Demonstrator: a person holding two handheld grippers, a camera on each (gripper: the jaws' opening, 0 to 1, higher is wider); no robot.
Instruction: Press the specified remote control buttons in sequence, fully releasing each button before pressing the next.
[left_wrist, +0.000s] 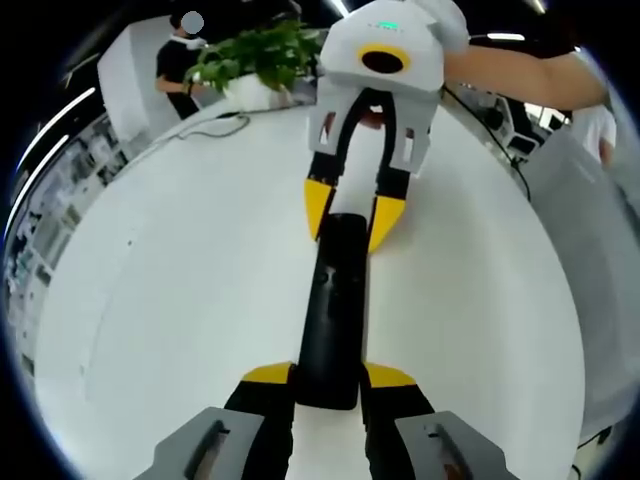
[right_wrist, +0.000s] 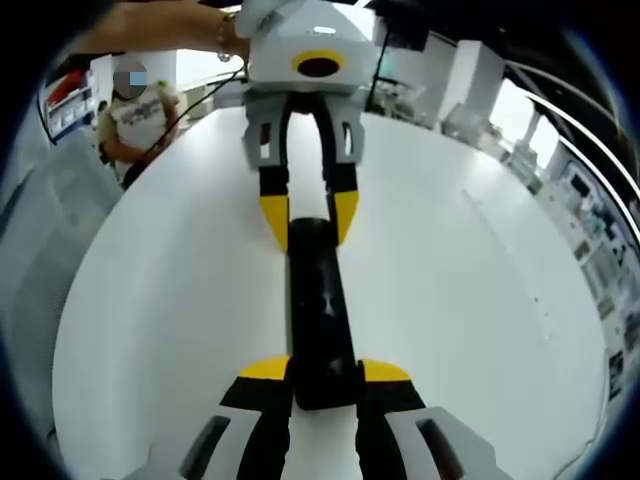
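Black remote control (left_wrist: 333, 310) lies lengthwise on the white surface (left_wrist: 180, 300), centre of frame in both views, running from bottom centre up toward the middle. Left claw (left_wrist: 329, 377) at bottom centre of the left gripper view, yellow tips either side of the near end of the remote, narrow and touching its sides, so holding it by that end. Right claw (left_wrist: 352, 212) comes in from the top of the same view, yellow tips straddling the far end, also closed in on it. In the right gripper view it's mirrored: right claw (right_wrist: 325, 372) at bottom centre clamps the near end, left claw (right_wrist: 307, 212) upper centre on the other end. Buttons too blurred to read; faint markings mid-body in the right gripper view.

Handling, as judged: remote looks like a rigid plastic bar, light, smooth glossy top, likely slippery on the bare surface so it would skate if poked without bracing. Best hold is across the long side edges at one end, leaving the button face open; one claw to pin, the other freed for pressing with a tip. No press in progress that I can make out.

Potted plant (left_wrist: 262, 58) at upper left of the left gripper view, cable (left_wrist: 215, 128) beside it, people in the background
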